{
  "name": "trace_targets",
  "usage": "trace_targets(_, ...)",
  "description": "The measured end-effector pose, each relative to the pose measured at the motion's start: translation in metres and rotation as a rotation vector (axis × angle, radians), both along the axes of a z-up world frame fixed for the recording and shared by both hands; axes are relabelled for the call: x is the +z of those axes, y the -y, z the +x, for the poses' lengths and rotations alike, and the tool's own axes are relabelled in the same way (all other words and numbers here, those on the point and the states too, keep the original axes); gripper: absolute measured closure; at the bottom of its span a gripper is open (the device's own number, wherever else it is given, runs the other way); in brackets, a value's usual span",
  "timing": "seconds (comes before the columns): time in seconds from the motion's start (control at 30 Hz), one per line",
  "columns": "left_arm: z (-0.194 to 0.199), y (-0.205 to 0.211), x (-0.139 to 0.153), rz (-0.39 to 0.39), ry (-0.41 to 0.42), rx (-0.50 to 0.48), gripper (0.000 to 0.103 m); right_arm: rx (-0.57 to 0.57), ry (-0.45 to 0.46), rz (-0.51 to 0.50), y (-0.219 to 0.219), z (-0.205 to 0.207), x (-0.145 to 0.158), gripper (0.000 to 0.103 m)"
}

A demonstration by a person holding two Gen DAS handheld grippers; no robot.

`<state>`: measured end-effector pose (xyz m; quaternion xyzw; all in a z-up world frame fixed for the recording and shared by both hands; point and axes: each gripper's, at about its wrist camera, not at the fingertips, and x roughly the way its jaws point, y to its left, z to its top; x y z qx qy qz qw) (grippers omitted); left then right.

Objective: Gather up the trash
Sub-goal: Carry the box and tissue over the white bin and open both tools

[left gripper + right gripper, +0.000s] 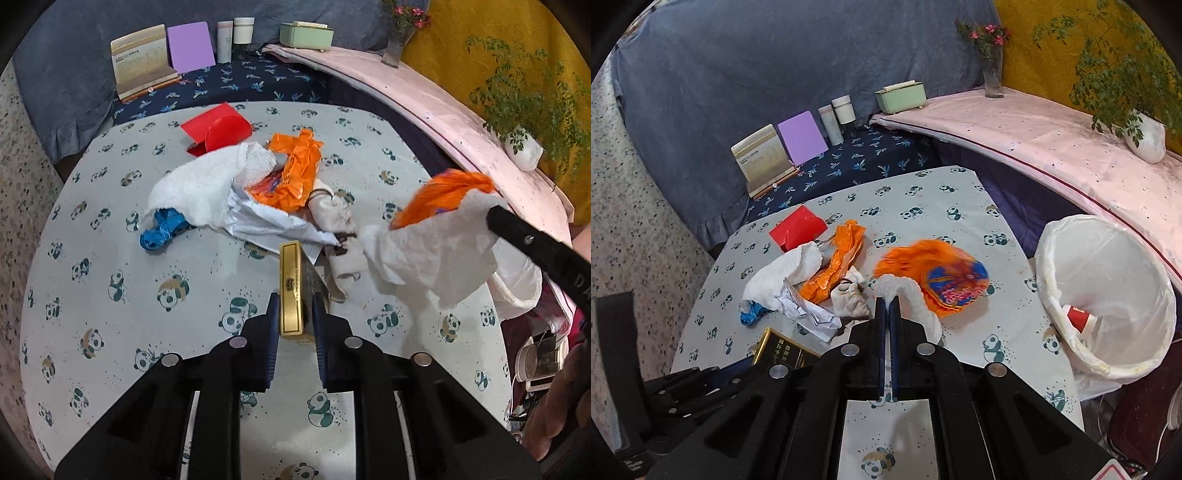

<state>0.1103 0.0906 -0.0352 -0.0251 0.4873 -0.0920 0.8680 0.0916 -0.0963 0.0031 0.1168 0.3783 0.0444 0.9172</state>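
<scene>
Left wrist view: the left gripper (293,314) clamps a gold-edged flat cardboard box (291,288) just short of the trash pile (236,192), lifting it clear for binning.

Right wrist view: the right gripper (887,306), pressed nearly closed, pinches white tissue paper (908,295) with an orange plastic wrapper (934,273), left of the white-lined bin (1108,295).

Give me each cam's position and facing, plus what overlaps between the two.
Left wrist: sits on the left gripper, facing across the panda-print table toward the trash pile; its fingers clamp a gold box; the right gripper's arm crosses at right.
Right wrist: sits on the right gripper, facing the same table, lined bin at right; its fingers pinch a white tissue with an orange wrapper.
Shared: pile, red box, gold box, tissue, back-wall items.
</scene>
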Motion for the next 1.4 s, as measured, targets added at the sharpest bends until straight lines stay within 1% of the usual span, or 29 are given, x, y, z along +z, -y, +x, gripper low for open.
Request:
trace_targets(0.07,-0.001,-0.002,-0.007,0.0,-0.012,0.008,0.066,-0.002,0.005,0.012,0.003,-0.003,0.002,0.101)
trace_targets(0.13,0.0,-0.004,-0.014,-0.004,-0.027,0.02,0.061,-0.004,0.013,0.011,0.004,-0.005,0.004,0.101)
trace_targets(0.27,0.004,-0.008,-0.025,-0.02,-0.053,0.025,0.06,-0.003,0.026,0.025,0.007,-0.003,0.008,0.101)
trace_targets(0.33,0.007,-0.008,-0.029,-0.028,-0.062,0.024,0.061,0.001,0.028,0.024,0.006,-0.002,0.009,0.101)
trace_targets(0.43,0.009,-0.007,-0.03,-0.046,-0.073,0.01,0.073,0.005,0.023,0.028,0.006,-0.001,0.008,0.101)
trace_targets(0.47,0.01,-0.007,-0.029,-0.052,-0.073,0.004,0.075,0.007,0.022,0.03,0.006,0.0,0.009,0.101)
trace_targets(0.5,0.01,-0.006,-0.027,-0.053,-0.068,0.0,0.076,0.009,0.023,0.03,0.006,0.001,0.009,0.101)
trace_targets(0.63,0.007,0.0,-0.014,-0.058,-0.038,-0.03,0.092,0.022,0.045,0.055,0.006,0.003,0.021,0.101)
trace_targets(0.97,0.004,0.019,0.025,-0.056,0.041,-0.087,0.092,0.053,0.154,0.126,0.012,0.007,0.066,0.101)
trace_targets(1.17,0.007,0.039,0.053,-0.057,0.104,-0.132,0.092,0.025,0.213,0.102,0.026,0.008,0.09,0.101)
trace_targets(1.4,0.018,0.072,0.077,-0.058,0.165,-0.191,0.092,-0.049,0.258,0.077,0.059,0.001,0.107,0.101)
